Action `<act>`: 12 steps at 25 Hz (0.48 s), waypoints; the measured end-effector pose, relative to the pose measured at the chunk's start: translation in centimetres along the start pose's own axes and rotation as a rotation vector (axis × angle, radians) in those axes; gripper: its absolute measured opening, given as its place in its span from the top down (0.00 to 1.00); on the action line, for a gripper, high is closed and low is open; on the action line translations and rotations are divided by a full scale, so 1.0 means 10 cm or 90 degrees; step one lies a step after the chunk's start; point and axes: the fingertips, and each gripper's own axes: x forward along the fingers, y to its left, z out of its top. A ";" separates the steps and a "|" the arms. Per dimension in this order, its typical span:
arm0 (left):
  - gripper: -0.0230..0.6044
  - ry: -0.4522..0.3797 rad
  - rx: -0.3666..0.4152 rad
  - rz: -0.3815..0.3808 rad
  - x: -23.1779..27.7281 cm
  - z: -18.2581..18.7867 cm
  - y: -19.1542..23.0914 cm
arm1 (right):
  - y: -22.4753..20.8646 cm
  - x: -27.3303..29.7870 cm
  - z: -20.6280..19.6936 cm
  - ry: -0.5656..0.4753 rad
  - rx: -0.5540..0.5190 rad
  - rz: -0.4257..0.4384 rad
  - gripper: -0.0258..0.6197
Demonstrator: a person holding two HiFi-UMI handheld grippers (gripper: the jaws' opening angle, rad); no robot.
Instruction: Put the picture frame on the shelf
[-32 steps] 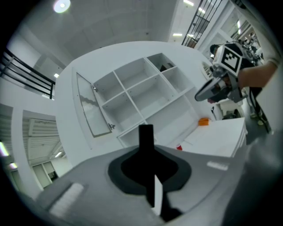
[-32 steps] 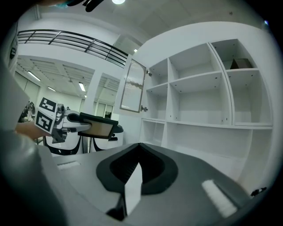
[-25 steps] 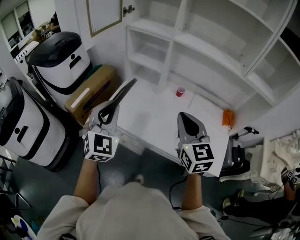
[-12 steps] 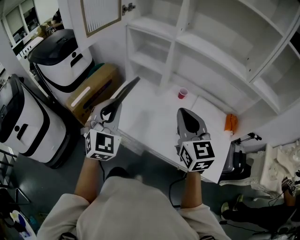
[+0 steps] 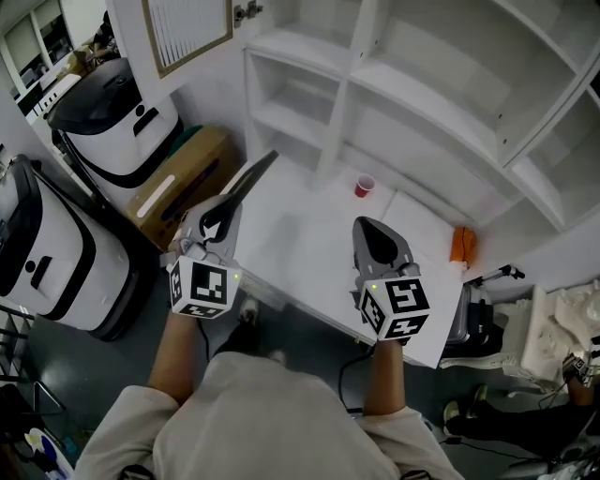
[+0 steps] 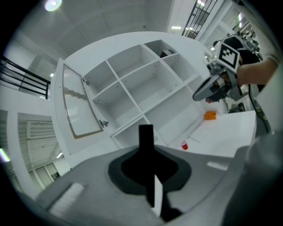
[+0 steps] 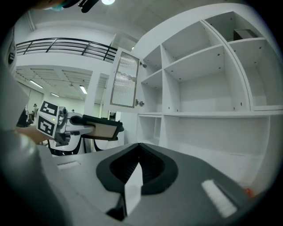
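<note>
A thin black picture frame point(image 5: 251, 178) with a tan back sticks out from my left gripper point(image 5: 225, 208), which is shut on its lower edge. It is held above the left end of the white table point(image 5: 309, 248), slanting toward the white shelf unit point(image 5: 375, 94). In the left gripper view the frame point(image 6: 146, 137) shows edge-on as a black bar between the jaws. The right gripper view shows the frame point(image 7: 106, 130) lying flat in the left gripper point(image 7: 66, 126). My right gripper point(image 5: 367, 232) hovers over the table's front, shut and holding nothing.
A red cup point(image 5: 364, 186) and an orange object point(image 5: 459, 246) stand on the table near the shelves. A glass-fronted cabinet door point(image 5: 187, 28) hangs open at the upper left. A cardboard box point(image 5: 183, 183) and two white-and-black machines point(image 5: 112, 112) crowd the floor at left.
Both grippers keep their places and the frame stays gripped. Only the head view has shifted slightly, so the shelf and door sit a little further left.
</note>
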 end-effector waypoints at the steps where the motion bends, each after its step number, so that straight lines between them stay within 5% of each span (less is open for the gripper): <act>1: 0.94 -0.002 0.000 -0.002 0.04 -0.01 0.02 | 0.00 0.04 0.00 0.001 0.000 0.001 0.95; 12: 0.94 -0.022 0.001 -0.029 0.70 -0.13 0.30 | -0.18 0.59 0.03 0.019 0.008 -0.001 0.95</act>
